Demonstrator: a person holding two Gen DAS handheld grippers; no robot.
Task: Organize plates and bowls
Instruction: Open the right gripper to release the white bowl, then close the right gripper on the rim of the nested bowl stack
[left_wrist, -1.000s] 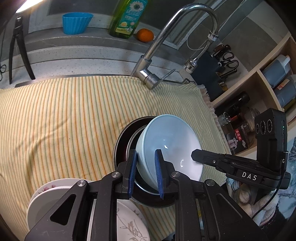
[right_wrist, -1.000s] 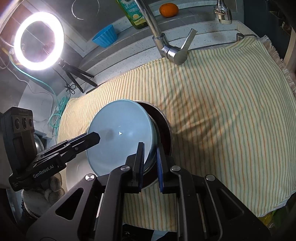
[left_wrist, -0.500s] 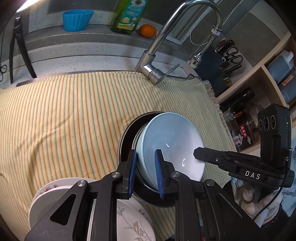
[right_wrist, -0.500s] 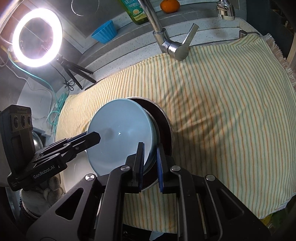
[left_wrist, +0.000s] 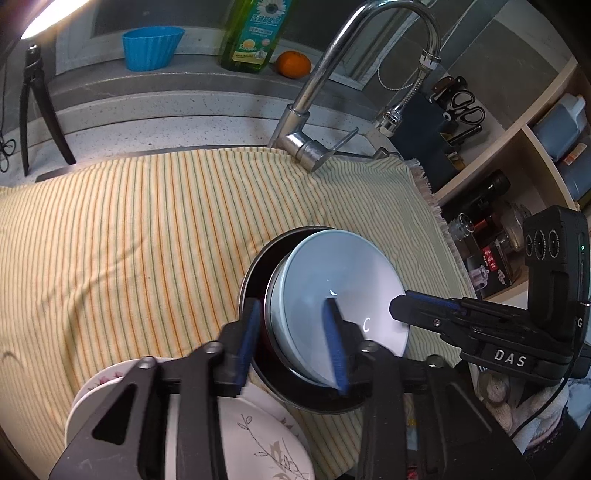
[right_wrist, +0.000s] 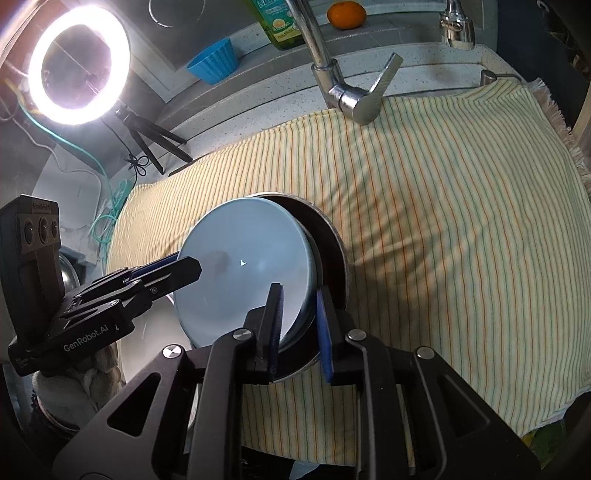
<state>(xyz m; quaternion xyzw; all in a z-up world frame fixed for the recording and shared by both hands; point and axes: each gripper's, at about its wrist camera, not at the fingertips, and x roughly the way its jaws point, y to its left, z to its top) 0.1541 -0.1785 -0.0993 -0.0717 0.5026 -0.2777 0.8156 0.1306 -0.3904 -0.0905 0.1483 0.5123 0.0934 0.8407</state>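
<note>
- On the yellow striped cloth (left_wrist: 155, 236) over the sink: pale blue ceramic bowl (left_wrist: 340, 291) sits tilted inside a dark round metal pan (left_wrist: 255, 266).
- Left gripper (left_wrist: 291, 339) jaws have just been opening; bowl rim sits between them, pads look clear of it, so released.
- Right gripper (right_wrist: 299, 325) jaws also just opening, straddling the opposite rim, no longer clamped.
- Step, as I judge it: bowl set down in the pan, let go.
- White floral plates (left_wrist: 255, 439) stacked just beside the pan, near edge.
- Next move likely calls for backing both grippers off without nudging the tilted bowl.
- Chrome faucet (left_wrist: 317, 96) behind.
</note>
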